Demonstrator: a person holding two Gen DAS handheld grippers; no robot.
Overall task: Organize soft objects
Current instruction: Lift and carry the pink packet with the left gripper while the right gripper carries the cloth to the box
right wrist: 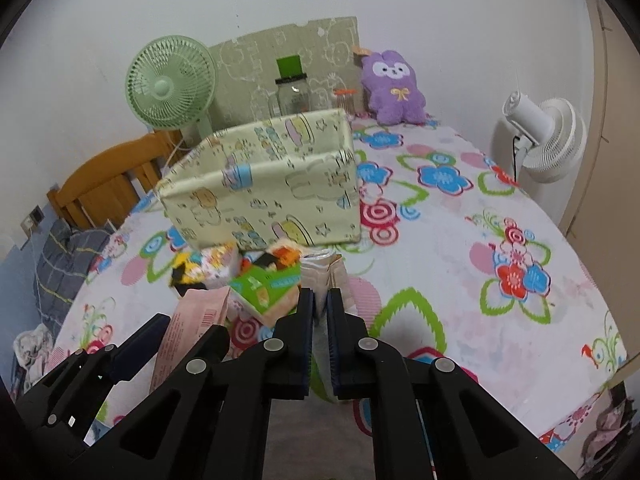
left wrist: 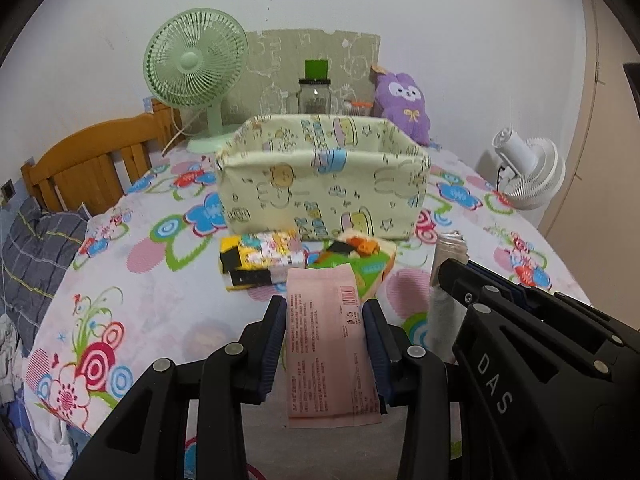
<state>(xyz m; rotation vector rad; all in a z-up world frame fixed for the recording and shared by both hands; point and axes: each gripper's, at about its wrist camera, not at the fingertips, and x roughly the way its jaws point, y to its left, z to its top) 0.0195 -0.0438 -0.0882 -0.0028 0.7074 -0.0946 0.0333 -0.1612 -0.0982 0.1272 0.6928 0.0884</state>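
Note:
My left gripper [left wrist: 325, 312] is shut on a pink tissue pack [left wrist: 330, 344], held above the flowered bedsheet; the pack also shows in the right wrist view [right wrist: 192, 332]. My right gripper [right wrist: 320, 304] is shut on a pale silvery soft pack [right wrist: 322, 276], seen in the left wrist view [left wrist: 446, 280] beside the left gripper. A yellow-black tissue pack [left wrist: 260, 260] and a green pack [left wrist: 352, 264] lie in front of the cream fabric basket [left wrist: 320, 184], which stands open just beyond both grippers.
A green desk fan [left wrist: 196, 68], a glass jar [left wrist: 314, 94] and a purple plush toy [left wrist: 402, 104] stand at the back by the wall. A white fan [left wrist: 528, 172] is at the right. A wooden headboard [left wrist: 88, 160] is at the left.

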